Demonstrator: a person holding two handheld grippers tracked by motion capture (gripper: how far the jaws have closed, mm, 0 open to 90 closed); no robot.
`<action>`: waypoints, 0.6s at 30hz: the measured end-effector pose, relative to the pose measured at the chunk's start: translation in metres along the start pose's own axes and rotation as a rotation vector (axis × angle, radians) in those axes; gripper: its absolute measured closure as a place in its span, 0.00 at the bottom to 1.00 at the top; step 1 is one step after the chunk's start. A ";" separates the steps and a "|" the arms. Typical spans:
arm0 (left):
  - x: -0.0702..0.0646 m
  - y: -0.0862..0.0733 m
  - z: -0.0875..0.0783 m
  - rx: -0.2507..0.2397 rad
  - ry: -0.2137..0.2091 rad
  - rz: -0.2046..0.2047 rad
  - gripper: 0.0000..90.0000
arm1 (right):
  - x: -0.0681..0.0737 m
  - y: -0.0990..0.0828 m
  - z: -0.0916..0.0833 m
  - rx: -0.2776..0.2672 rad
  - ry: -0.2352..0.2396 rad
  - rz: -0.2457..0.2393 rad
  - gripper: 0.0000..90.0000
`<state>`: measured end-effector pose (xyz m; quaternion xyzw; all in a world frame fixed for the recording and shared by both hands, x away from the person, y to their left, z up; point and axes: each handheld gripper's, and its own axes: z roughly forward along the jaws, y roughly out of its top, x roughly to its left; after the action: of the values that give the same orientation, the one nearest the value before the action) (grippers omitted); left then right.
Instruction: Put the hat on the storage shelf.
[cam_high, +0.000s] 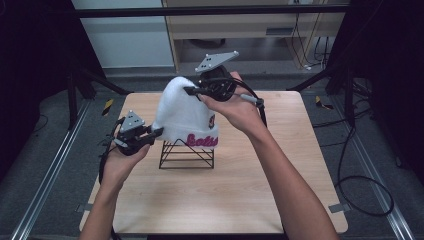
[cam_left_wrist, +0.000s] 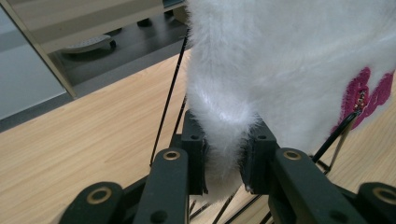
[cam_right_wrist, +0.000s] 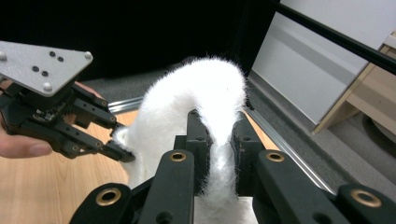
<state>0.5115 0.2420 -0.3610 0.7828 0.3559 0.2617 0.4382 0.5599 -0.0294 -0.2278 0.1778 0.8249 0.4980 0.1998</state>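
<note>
A fluffy white beanie with pink lettering sits over a black wire stand on the wooden table. My left gripper is shut on the hat's lower left rim; its own view has the white fur pinched between both jaws. My right gripper is shut on the hat's crown at the top, and the right gripper view has a fold of the beanie squeezed between its jaws, with the left gripper beyond at the left.
Black wires of the stand run under the hat. A pale wooden shelf unit stands behind the table. Black tripod legs and cables lie on the grey floor on both sides.
</note>
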 end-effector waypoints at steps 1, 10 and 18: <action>0.000 -0.002 0.001 0.005 0.001 0.000 0.82 | 0.000 -0.002 0.002 0.005 0.002 -0.002 0.90; 0.001 -0.022 0.004 0.015 0.006 -0.021 0.81 | 0.009 -0.019 0.010 0.029 0.026 -0.003 0.90; 0.001 -0.043 0.011 0.046 0.005 -0.030 0.81 | 0.025 -0.033 0.019 0.076 0.042 -0.033 0.90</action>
<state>0.5059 0.2533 -0.4035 0.7867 0.3746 0.2490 0.4228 0.5451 -0.0173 -0.2686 0.1613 0.8499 0.4667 0.1838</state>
